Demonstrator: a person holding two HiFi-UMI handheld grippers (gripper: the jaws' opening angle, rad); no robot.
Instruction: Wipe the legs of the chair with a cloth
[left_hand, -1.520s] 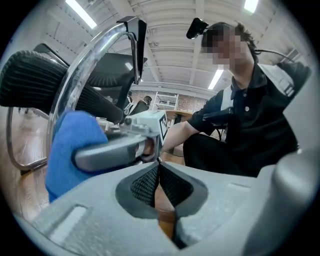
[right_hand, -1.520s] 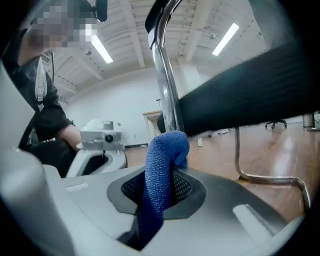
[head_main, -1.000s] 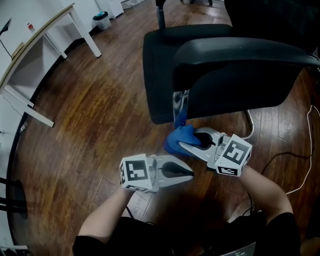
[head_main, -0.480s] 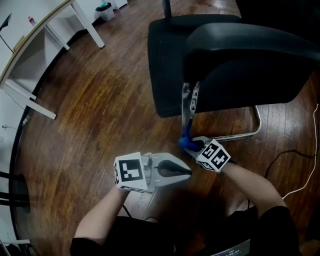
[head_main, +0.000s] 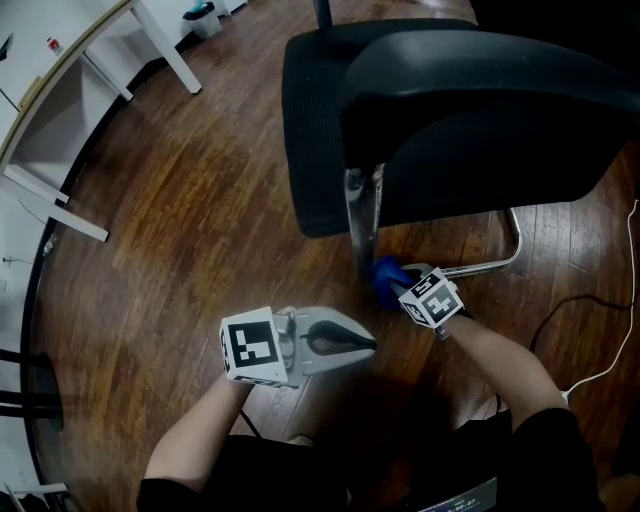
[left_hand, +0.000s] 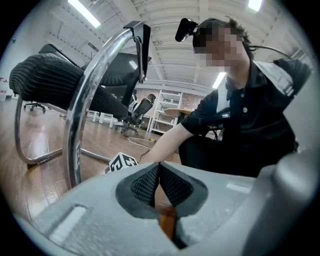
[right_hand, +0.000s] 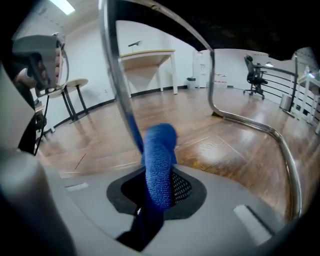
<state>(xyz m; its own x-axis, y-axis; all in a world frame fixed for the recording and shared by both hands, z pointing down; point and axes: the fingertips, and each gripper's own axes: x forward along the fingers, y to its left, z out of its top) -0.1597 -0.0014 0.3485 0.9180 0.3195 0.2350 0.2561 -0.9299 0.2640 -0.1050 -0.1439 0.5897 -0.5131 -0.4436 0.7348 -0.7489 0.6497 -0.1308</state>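
Observation:
A black chair (head_main: 450, 110) stands on a chrome sled frame; its front leg (head_main: 360, 215) drops to the floor and bends into a rail (head_main: 495, 265). My right gripper (head_main: 400, 280) is low at the foot of that leg, shut on a blue cloth (head_main: 388, 277) that presses against the chrome. In the right gripper view the cloth (right_hand: 159, 160) stands up between the jaws beside the leg (right_hand: 117, 75). My left gripper (head_main: 372, 343) hovers lower left of it, shut and empty, its pads (left_hand: 150, 182) touching. The chrome leg (left_hand: 85, 105) rises in front of it.
Wooden floor (head_main: 190, 200) all around. A white desk (head_main: 70, 90) stands at the upper left with a small bin (head_main: 203, 18) beyond it. A white cable (head_main: 610, 330) and a dark cable lie on the floor at the right.
My right gripper with the cloth has slid down the chrome leg from just under the seat to near the floor. The left gripper has stayed about where it was.

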